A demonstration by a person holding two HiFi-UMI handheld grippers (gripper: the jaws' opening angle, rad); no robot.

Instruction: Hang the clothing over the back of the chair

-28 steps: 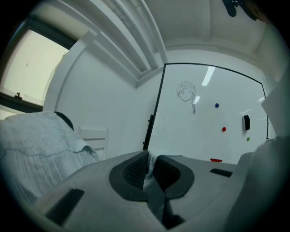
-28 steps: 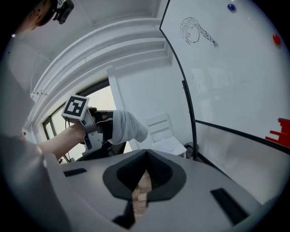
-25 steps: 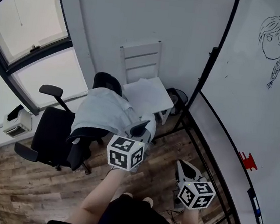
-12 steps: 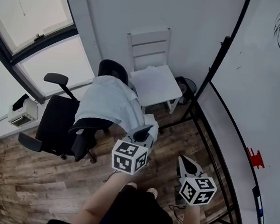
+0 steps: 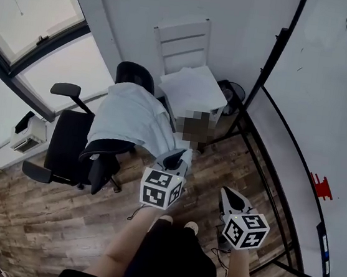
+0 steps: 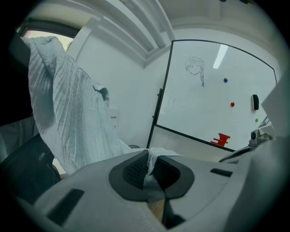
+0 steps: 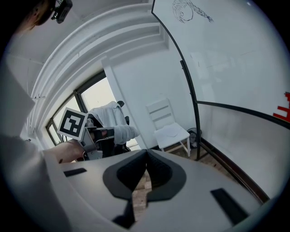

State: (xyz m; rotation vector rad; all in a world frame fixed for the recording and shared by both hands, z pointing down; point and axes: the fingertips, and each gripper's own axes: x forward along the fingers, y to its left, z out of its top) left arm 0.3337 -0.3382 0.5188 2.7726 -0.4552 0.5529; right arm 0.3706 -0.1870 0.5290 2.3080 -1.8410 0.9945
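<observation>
A pale blue shirt (image 5: 128, 120) lies draped over the back of a black office chair (image 5: 65, 150), whose seat faces left. My left gripper (image 5: 176, 159) is just right of the chair, shut on a fold of the shirt's lower edge. In the left gripper view that fold (image 6: 156, 154) is pinched between the jaws of the left gripper (image 6: 151, 159), and the rest of the shirt (image 6: 68, 113) hangs up to the left. My right gripper (image 5: 228, 196) hovers over the floor to the right, shut and empty. In the right gripper view the right gripper (image 7: 146, 156) holds nothing.
A white wooden chair (image 5: 189, 86) stands against the back wall beside the office chair. A large whiteboard (image 5: 327, 110) on a black frame runs along the right side. A small fan (image 5: 230, 107) sits on the floor in the corner. Windows fill the left wall. The floor is wood planks.
Both grippers have sunk a little, the left more. The left has kept its hold on the shirt's edge, and the shirt lies lower over the chair back.
</observation>
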